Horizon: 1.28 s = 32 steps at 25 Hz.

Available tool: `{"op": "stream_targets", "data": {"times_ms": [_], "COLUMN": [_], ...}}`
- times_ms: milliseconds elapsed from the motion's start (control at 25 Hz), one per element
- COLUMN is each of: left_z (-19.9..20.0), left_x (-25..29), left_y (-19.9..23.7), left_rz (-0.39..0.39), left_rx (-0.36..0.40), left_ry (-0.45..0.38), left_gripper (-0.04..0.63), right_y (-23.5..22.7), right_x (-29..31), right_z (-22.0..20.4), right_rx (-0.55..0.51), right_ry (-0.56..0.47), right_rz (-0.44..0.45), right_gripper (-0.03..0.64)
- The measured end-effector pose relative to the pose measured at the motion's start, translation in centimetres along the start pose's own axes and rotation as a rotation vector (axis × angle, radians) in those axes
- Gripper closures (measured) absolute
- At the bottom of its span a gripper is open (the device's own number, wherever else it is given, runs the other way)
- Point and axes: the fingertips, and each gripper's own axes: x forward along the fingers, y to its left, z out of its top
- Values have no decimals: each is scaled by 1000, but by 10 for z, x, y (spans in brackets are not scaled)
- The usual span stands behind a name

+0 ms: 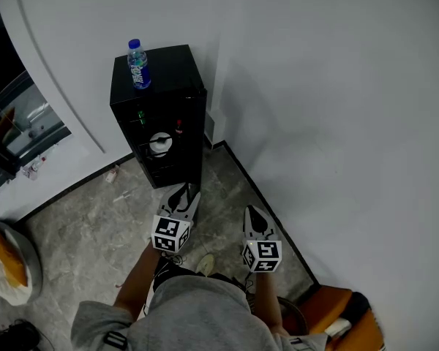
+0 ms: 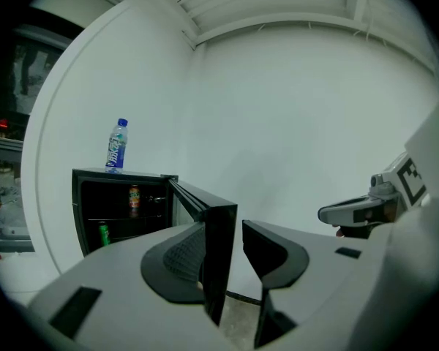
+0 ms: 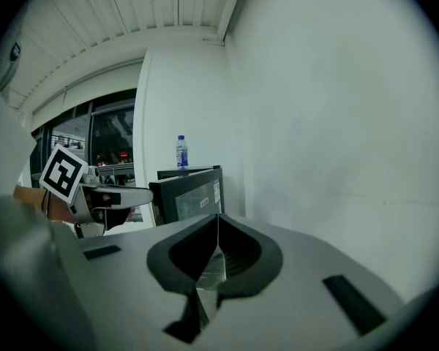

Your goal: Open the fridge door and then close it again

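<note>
My left gripper (image 2: 233, 231) has its jaws partly apart around the free edge of the swung-out black fridge door (image 2: 219, 269), with a gap at the right jaw. My right gripper (image 3: 218, 224) is pinched together, empty. The small black fridge (image 1: 168, 72) stands against the white wall (image 1: 336, 86), with a clear plastic water bottle (image 2: 115, 146) on top.

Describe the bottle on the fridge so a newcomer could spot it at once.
Against the white wall stands a small black fridge. On its top, near the left edge, stands a clear bottle with blue cap and label. The orange can and green can sit inside; only the bottle is on top.
</note>
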Motion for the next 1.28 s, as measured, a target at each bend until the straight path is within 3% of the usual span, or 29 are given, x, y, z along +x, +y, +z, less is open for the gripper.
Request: {"op": "stream_targets", "data": {"times_ms": [1280], "left_z": [2], "left_x": [62], "left_y": [-95], "left_rz": [-244], "left_rx": [27], "left_ry": [16], "left_gripper": [440], "right_y": [-61], "right_x": [-50], "right_z": [-5], "right_rx": [31], "right_ry": [-15], "right_rz": [-186], "right_gripper": [592]}}
